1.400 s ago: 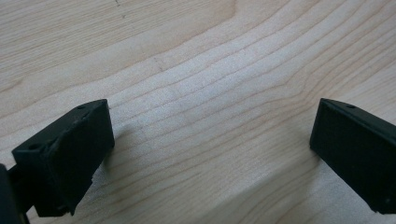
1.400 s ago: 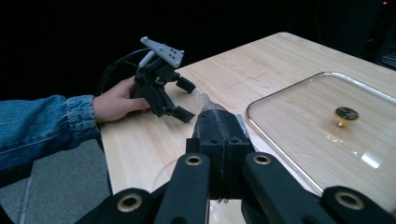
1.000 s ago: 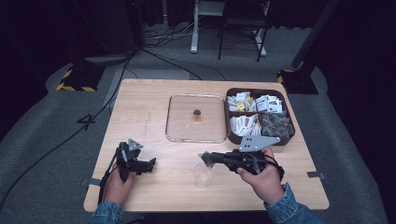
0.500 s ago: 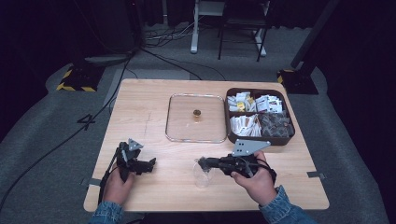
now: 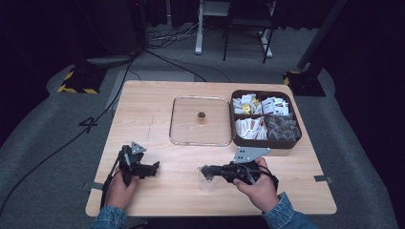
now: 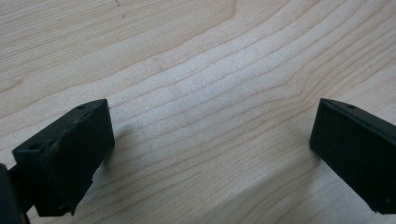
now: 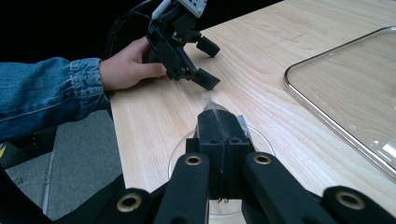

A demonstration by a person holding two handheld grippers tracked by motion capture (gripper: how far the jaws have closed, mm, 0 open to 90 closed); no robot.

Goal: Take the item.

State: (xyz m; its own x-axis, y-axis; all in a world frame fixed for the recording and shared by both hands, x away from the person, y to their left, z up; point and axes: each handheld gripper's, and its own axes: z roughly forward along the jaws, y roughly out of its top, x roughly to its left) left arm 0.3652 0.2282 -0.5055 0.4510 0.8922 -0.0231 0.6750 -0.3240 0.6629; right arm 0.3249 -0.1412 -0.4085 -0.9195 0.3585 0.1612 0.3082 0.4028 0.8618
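Note:
My right gripper (image 5: 204, 169) lies low near the table's front edge, pointing left. Its jaws are shut on a thin clear and white scrap, maybe a small packet (image 7: 212, 106), too small to name. Directly under the jaw tips stands a clear plastic cup (image 5: 206, 182), whose round rim (image 7: 175, 151) circles below the right gripper (image 7: 219, 119). My left gripper (image 5: 155, 167) rests on the wood at the front left, open. Between the open left gripper's (image 6: 210, 140) two black fingers (image 6: 70, 149) there is bare wood. The left gripper (image 7: 205, 63) lies beyond the cup.
A clear glass tray (image 5: 200, 142) sits mid-table with a small brass-coloured object (image 5: 201, 115) in it. To its right is a brown compartment box (image 5: 262, 143) of several packets. The tray's rim (image 7: 299, 100) runs close on the right of the cup. A denim sleeve (image 7: 46, 98) lies at the table's edge.
My right gripper has shifted a little left and toward the front edge, staying over the cup with its jaws shut. The left gripper has not moved.

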